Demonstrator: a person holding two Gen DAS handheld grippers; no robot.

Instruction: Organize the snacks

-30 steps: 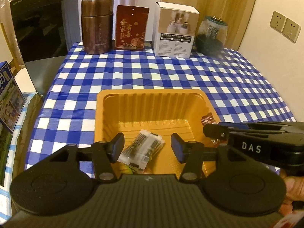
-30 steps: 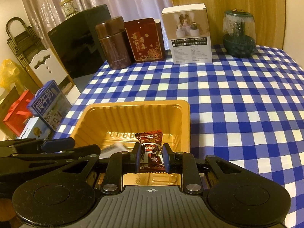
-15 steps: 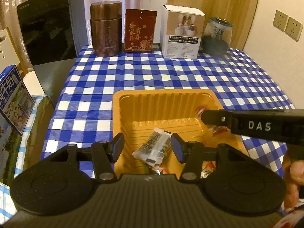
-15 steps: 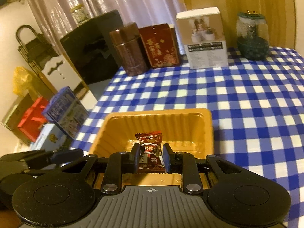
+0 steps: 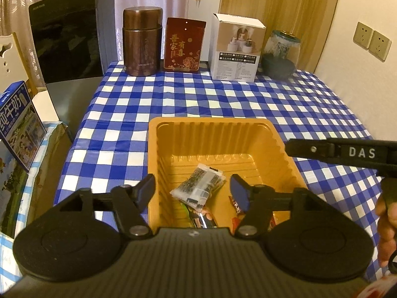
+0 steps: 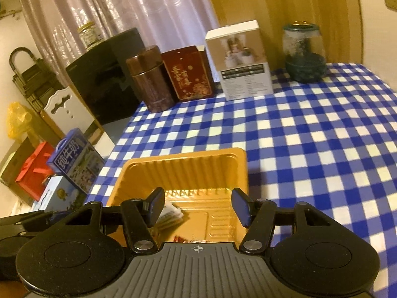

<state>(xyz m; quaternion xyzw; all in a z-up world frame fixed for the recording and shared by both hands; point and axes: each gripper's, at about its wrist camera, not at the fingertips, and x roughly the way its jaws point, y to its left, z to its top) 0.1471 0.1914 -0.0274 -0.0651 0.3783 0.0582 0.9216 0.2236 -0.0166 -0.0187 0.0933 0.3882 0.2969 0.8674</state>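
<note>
The left gripper (image 5: 192, 190) is hanging over the near half of the orange tray (image 5: 213, 123), its jaws opening and pressing on nothing. A clear packet of dark snacks (image 5: 198, 186) is lying loose on the tray floor below the gap, touching neither pad. More wrappers are lying at the tray's near edge: a green-and-dark one (image 5: 196, 214) partly under the clear packet, and a red one (image 5: 237, 206) just beside the right-hand pad.

The right gripper (image 6: 197, 207) is hovering above the same tray (image 6: 183, 157), its jaws also opening with nothing between them. Under its left-hand finger a pale packet (image 6: 171, 212) is resting on the tray floor, and a red wrapper (image 6: 180, 239) is showing at the tray's near edge, mostly hidden behind the gripper body. In the left wrist view the right gripper (image 5: 340, 152) is reaching in from the right over the tray's right rim, and part of a hand (image 5: 387, 228) is gripping its handle.

The tray is sitting near the front edge of the table, on a blue-and-white checked cloth (image 5: 248, 99). Along the table's far edge a brown canister (image 5: 141, 41), a dark red tin (image 5: 184, 44), a white box (image 5: 237, 47) and a glass jar (image 5: 280, 54) are standing in a row. Beyond the far left corner a black appliance (image 5: 67, 34) is standing, and past the table's left edge a blue milk carton (image 5: 17, 124) is sitting.
</note>
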